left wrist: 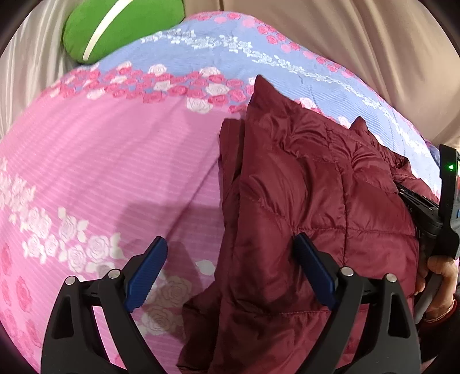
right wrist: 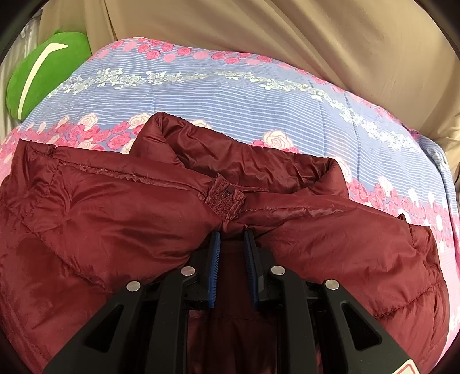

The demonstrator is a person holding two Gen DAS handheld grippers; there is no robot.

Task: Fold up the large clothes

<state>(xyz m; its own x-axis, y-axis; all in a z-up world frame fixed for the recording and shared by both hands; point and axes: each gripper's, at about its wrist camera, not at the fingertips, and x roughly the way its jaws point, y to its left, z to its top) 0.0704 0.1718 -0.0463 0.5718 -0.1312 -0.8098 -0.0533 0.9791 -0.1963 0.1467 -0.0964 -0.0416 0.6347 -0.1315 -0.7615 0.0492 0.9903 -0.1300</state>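
I see a glossy quilted nylon-like jacket (right wrist: 115,213) on matt floral cloth bedding (right wrist: 230,95), and ribbed blue pads (left wrist: 146,273).

The right claw (right wrist: 232,244) pinches the maroon puffer jacket (right wrist: 100,218) (just below its collar) on the floral bedspread (right wrist: 230,97).

Maroon quilted jacket (right wrist: 115,218), pink-and-blue rose-printed bedsheet (left wrist: 100,161), green white-striped cushion (left wrist: 115,26).
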